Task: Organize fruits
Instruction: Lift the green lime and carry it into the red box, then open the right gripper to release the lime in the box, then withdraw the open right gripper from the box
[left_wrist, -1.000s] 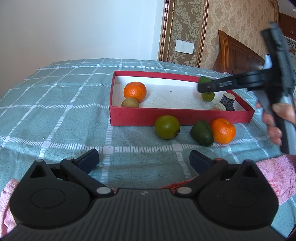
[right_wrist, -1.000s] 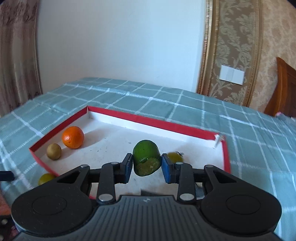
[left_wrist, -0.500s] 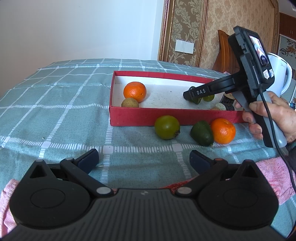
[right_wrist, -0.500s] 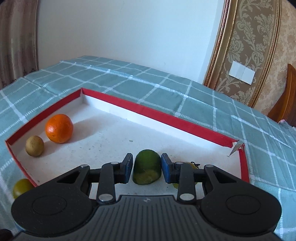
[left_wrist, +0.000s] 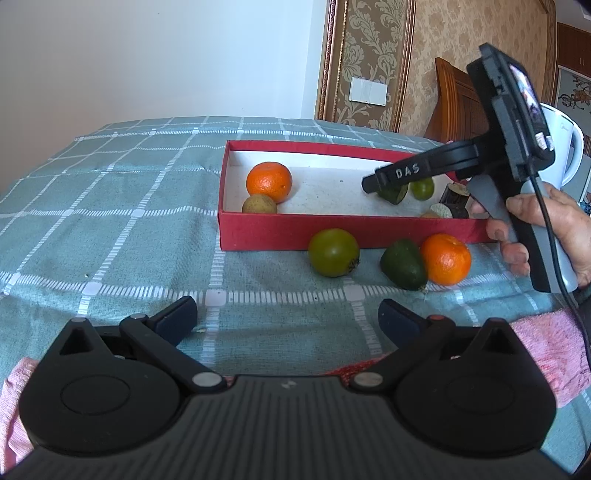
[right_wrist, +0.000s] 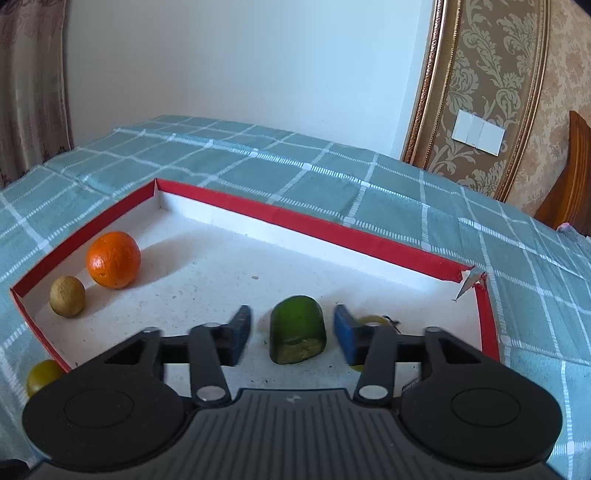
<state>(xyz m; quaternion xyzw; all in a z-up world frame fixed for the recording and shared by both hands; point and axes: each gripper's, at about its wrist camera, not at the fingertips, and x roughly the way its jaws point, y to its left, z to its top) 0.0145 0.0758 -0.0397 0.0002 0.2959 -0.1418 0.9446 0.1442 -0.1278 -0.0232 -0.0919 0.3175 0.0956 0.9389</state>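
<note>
The right gripper (right_wrist: 292, 328) has just opened, letting go of the green fruit piece (right_wrist: 297, 330) in the red box (right_wrist: 325, 225). A yellow fruit (right_wrist: 371, 320) hides behind it.

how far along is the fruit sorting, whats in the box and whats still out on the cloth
Done: an orange, a small brown fruit and a lime lie in the red box. In hand: the right gripper has just been opening, and the cut green fruit stands free between its jaws. Left: a green round fruit, an avocado and a second orange outside on the cloth.
</note>
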